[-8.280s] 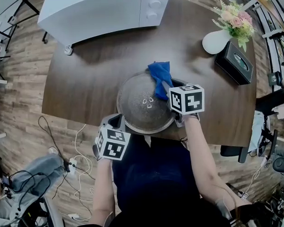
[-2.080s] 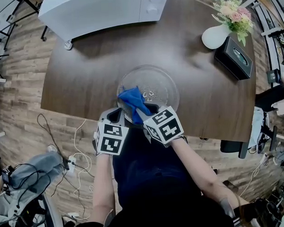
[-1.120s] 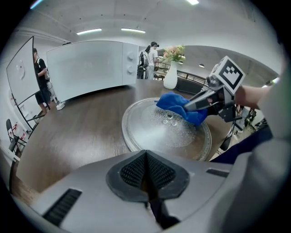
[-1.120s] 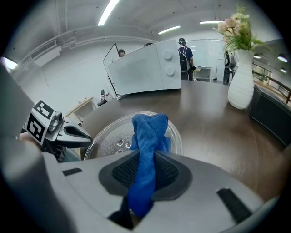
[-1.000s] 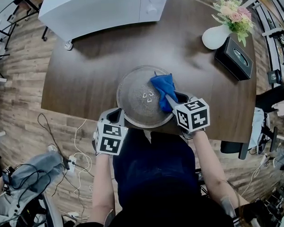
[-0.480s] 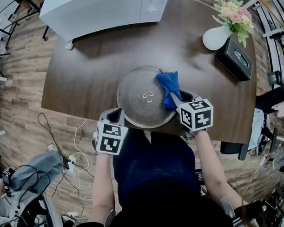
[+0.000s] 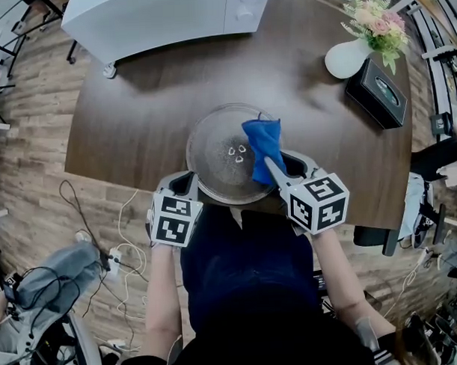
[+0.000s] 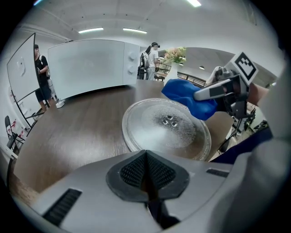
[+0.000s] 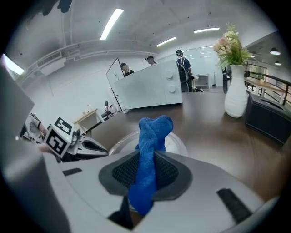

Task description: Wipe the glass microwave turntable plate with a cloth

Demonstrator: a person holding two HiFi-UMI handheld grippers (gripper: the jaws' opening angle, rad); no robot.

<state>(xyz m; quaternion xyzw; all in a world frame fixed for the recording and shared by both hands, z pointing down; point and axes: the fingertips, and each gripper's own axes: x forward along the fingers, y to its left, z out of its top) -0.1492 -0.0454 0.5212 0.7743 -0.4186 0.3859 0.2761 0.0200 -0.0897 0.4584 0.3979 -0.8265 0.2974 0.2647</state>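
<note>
The wiping step is under way, by my reading: the right gripper is clamping the blue cloth between its closed jaws, and the cloth's free end is reaching out ahead of the jaws over the glass turntable plate. The plate is lying flat on the table directly in front of both grippers, its near rim just ahead of the left gripper. That gripper's jaws are pressing together with nothing between them (its own view shows the pads meeting and the plate's rim lying beyond them, not inside). The cloth is bunched into a thick roll whose long axis is running straight along the right gripper's line, out from the pads; its rounded tip is pointing forward and slightly to that gripper's left, toward the far side of the plate, while a short tail is hanging behind the pads. Whether the tip is pressing on the glass or hovering just above it, I cannot tell. The next move is probably calling for a downward press and a sweep leftward across the uncovered part of the plate.
</note>
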